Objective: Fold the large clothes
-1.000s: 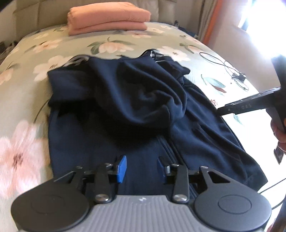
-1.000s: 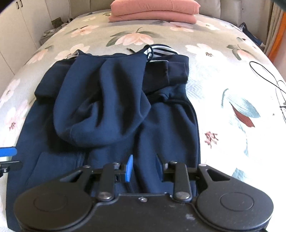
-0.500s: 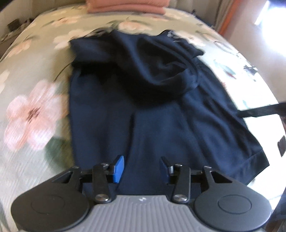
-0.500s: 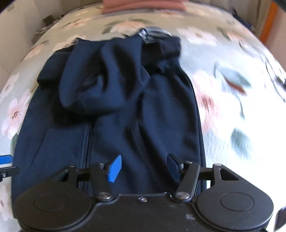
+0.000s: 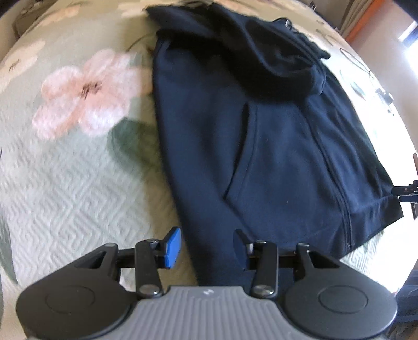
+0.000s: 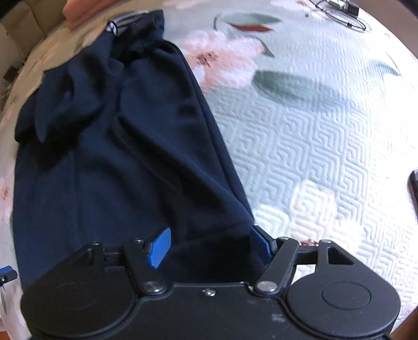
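Left wrist view: navy hoodie (image 5: 261, 136) lies flat on the bed (image 5: 65, 170), hood and sleeves bunched at the far end, hem toward the camera. Left gripper (image 5: 206, 247) has fingers wide, holding nothing, straddling the hoodie's left hem corner w/ fabric between them. Risk: closing too shallow catches only the top layer, so the bottom layer drags and the fold skews. Plenty of bare bed to the left for swinging; bed edge is close on the right, past the hem.

Right wrist view: right gripper (image 6: 209, 247) fingers also wide, nothing pinched yet, w/ the right hem corner sitting in the gap. Risk: the two sides lifted unevenly would twist the zipper line; bunched hood could slide as the hem comes up. Open quilt to the right; cable (image 6: 339, 13) is far off, well apart from the hoodie.
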Motion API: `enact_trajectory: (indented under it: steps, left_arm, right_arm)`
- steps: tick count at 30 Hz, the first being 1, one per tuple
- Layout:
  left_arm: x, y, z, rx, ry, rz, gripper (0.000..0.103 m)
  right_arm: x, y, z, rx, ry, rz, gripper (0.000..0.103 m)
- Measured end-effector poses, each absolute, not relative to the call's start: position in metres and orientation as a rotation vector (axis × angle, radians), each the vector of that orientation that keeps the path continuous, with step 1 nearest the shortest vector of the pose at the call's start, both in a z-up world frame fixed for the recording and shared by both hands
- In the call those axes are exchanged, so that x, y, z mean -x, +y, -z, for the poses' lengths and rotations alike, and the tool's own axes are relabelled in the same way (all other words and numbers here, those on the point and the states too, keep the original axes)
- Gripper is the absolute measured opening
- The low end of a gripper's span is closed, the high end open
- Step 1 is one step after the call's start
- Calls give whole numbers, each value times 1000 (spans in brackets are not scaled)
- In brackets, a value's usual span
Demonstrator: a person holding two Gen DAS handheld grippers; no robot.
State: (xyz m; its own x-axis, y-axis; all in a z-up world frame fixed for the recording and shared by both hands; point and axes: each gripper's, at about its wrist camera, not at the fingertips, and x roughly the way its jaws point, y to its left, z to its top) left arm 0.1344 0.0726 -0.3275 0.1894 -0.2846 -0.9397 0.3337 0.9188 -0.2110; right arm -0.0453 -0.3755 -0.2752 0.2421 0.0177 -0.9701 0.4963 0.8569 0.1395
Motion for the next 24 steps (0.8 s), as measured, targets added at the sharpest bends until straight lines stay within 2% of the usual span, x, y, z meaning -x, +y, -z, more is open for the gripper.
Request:
enact_trajectory:
  steps: [8, 16, 20, 24]
  left_arm:
    - [-118, 91, 347, 71, 1383, 372, 47]
    - [-107, 88, 357, 144, 1410, 324, 47]
    - [-102, 94, 375, 332, 1500, 391, 53]
    - [-99, 101, 380, 414, 1478, 372, 54]
  right_arm:
    - [52, -374, 284, -296, 1316, 352, 81]
    - [46, -388, 296, -370, 1328, 261, 81]
    - [47, -390, 300, -424, 1347, 175, 81]
    - [48, -390, 305, -450, 1360, 140, 81]
